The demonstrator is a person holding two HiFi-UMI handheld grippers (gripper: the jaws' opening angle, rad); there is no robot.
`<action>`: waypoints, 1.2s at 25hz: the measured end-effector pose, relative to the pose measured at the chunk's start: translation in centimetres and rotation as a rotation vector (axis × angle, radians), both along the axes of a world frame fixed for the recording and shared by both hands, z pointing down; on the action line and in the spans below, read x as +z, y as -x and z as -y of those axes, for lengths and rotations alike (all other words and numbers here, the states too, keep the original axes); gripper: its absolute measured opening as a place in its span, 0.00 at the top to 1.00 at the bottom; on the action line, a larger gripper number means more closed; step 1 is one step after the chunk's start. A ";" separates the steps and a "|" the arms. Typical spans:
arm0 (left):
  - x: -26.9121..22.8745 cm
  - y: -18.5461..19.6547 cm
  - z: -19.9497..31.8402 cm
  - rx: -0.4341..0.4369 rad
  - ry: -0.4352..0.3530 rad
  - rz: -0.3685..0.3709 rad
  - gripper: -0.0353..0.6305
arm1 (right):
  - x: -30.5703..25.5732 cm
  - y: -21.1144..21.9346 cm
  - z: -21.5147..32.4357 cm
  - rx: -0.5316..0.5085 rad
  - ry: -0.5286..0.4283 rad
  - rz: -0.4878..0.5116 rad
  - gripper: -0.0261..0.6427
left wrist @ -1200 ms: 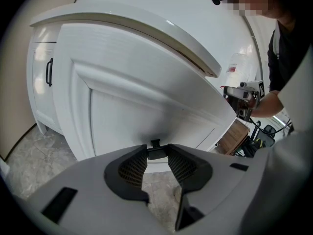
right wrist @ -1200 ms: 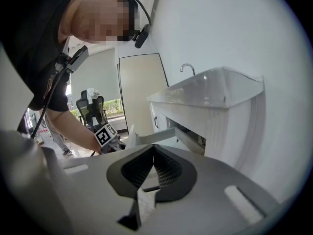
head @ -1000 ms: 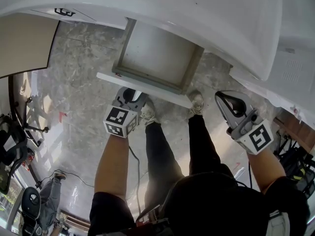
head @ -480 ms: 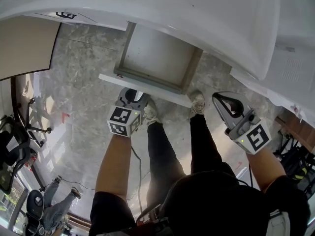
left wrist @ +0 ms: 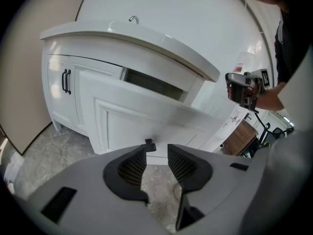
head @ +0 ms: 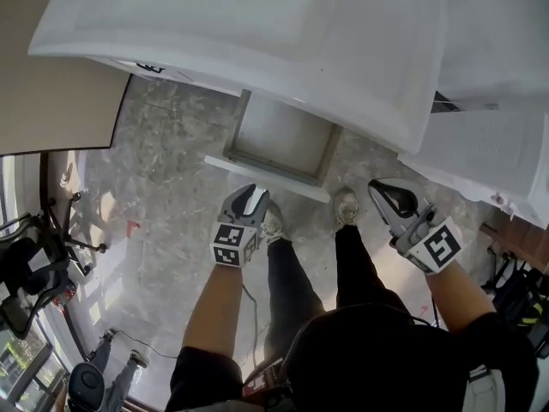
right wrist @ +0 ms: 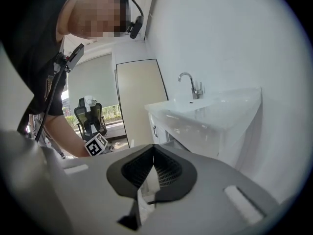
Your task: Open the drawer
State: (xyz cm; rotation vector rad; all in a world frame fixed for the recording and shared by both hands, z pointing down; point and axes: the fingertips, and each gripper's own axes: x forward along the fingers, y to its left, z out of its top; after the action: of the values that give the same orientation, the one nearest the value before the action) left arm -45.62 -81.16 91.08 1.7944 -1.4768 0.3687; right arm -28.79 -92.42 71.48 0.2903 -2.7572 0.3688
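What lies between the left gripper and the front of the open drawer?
Nothing solid. In the left gripper view, only bare stone floor shows between the open, empty left gripper and the drawer front.

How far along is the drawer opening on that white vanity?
Done: the white-fronted vanity drawer stands pulled well out from under the white sink counter, its inside bare. In hand: nothing. The left gripper has its jaws apart and empty, clear of the drawer front; the right gripper has its jaws together, also empty. Left: nothing visible on the drawer itself.
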 end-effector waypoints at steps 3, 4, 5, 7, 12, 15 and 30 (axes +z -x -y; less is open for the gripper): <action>-2.9 1.2 -0.2 -0.016 -0.022 0.018 0.77 | -2.5 0.2 1.2 0.011 -0.022 0.013 0.97; -4.1 1.8 -0.3 -0.028 -0.030 0.029 0.83 | -3.4 0.3 1.4 0.013 -0.025 0.016 0.97; -5.3 2.2 -0.4 -0.040 -0.038 0.040 0.89 | -4.4 0.3 1.6 0.015 -0.025 0.018 0.97; -8.0 2.8 -0.5 -0.059 -0.059 0.047 0.94 | -6.2 0.1 2.0 0.021 -0.023 0.017 0.97; -15.3 3.2 0.6 -0.101 -0.153 0.037 0.94 | -10.9 -0.6 3.0 0.016 -0.048 0.021 0.97; -19.7 3.2 1.4 -0.112 -0.206 0.028 0.94 | -13.7 -1.0 3.7 0.024 -0.060 0.022 0.97; -42.9 2.1 5.4 -0.084 -0.454 0.080 0.94 | -28.4 -2.6 6.1 0.049 -0.125 0.063 0.97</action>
State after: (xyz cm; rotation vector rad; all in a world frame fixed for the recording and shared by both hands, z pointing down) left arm -47.67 -86.58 48.15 2.0742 -1.7926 0.0628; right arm -26.15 -98.54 43.04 0.3837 -2.8443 0.2221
